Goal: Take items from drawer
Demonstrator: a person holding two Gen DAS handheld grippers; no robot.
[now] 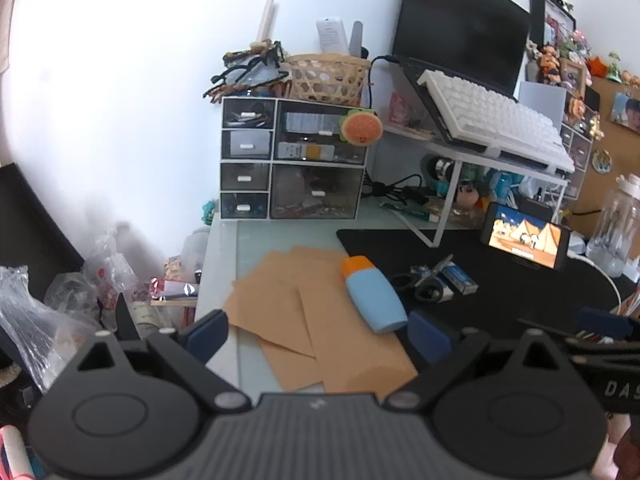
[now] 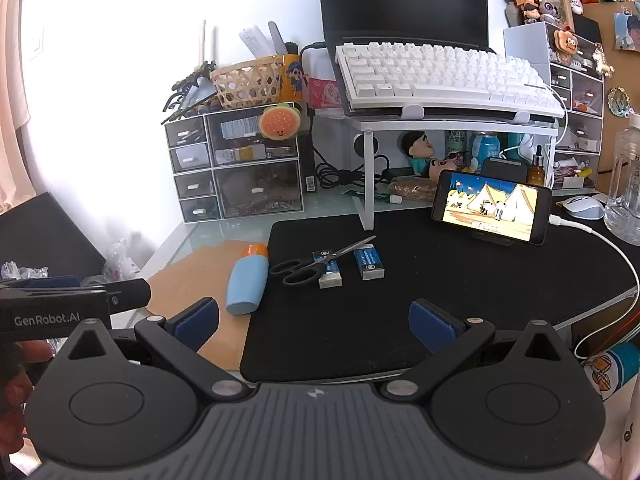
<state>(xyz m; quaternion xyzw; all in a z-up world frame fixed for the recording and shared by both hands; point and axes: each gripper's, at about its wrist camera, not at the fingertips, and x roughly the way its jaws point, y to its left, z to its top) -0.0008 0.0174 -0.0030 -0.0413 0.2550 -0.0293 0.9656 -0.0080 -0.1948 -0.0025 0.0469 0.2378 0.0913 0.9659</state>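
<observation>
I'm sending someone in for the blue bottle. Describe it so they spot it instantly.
Find the black desk mat in front of the white keyboard stand. At its left edge, beside the scissors, lies the blue bottle, partly on brown paper. It alone has an orange cap.

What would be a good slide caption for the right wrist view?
Open right claw hovers over black mat, facing scissors, two erasers, blue bottle and closed drawer unit.
</observation>
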